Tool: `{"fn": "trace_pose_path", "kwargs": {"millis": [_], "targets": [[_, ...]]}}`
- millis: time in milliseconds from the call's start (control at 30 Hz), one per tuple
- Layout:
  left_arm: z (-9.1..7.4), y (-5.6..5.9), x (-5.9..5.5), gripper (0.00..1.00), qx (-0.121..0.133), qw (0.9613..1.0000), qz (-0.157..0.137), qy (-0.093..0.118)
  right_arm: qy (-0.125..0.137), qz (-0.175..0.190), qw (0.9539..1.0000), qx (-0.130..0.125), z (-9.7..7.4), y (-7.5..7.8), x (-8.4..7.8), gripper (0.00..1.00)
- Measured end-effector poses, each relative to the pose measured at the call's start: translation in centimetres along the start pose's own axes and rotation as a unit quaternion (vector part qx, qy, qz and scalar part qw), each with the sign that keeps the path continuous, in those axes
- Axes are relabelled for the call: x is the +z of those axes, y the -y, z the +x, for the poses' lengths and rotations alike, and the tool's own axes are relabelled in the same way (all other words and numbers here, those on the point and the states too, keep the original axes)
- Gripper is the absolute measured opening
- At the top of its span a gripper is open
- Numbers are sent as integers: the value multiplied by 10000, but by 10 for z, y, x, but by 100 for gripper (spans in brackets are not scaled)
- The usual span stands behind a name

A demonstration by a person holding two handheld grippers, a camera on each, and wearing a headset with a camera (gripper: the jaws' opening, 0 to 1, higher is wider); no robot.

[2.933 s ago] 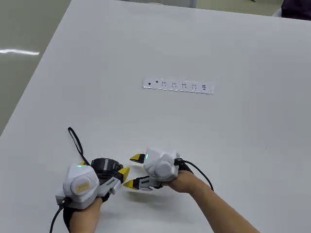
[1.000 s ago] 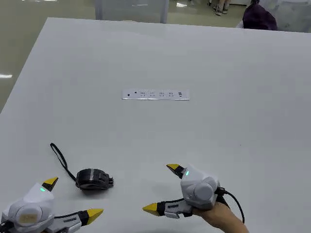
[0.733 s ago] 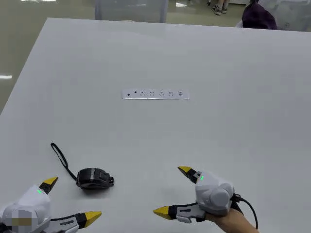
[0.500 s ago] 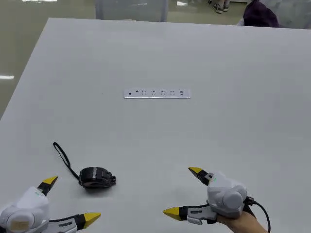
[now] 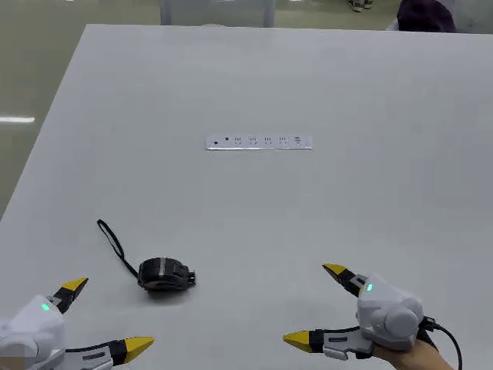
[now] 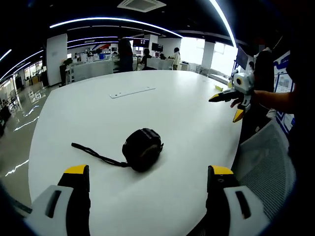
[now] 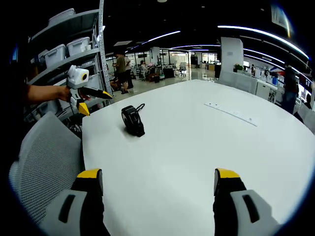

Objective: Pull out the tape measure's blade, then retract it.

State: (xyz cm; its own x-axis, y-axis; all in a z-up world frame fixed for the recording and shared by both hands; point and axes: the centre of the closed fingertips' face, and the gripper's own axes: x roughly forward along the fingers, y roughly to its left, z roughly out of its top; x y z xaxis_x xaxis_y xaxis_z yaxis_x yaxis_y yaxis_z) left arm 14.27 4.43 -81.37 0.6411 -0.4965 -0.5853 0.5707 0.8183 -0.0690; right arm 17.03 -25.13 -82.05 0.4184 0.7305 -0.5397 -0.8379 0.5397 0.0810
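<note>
A black tape measure (image 5: pixel 164 274) with a black wrist strap (image 5: pixel 112 240) lies on the white table (image 5: pixel 254 200), blade fully inside its case. In the left gripper view the tape measure (image 6: pixel 142 148) sits just ahead of my open left gripper (image 6: pixel 145 181). The right gripper view has the tape measure (image 7: pixel 132 119) farther off, beyond my open right gripper (image 7: pixel 157 182). From the head view, the left gripper (image 5: pixel 104 317) is at the bottom left and the right gripper (image 5: pixel 318 304) at the bottom right. Both hold nothing and stand apart from the tape measure.
A white power strip (image 5: pixel 259 142) lies flat near the table's middle. A grey mesh chair (image 7: pixel 44 162) stands by the table's near edge. Shelving with bins (image 7: pixel 69 49) and office desks lie beyond the table.
Both grippers have let go of the tape measure and drawn back toward the near edge, opening wide. The right one slid further right. The tape measure lies still.
</note>
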Motion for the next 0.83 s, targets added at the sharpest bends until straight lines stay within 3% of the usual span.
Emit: {"fn": "trace_pose_path", "kwargs": {"millis": [133,333,833], "targets": [[-1,-2,0,99,15,10000,-7,26,38,51,10000,-26,-2,1,-1,95],[-4,3,9,99,-35,9999,96,105,48,49,10000,-22,-5,1,-2,95],[-8,3,4,99,-132,9996,233,88,118,-38,9999,-19,-11,2,3,95]]}}
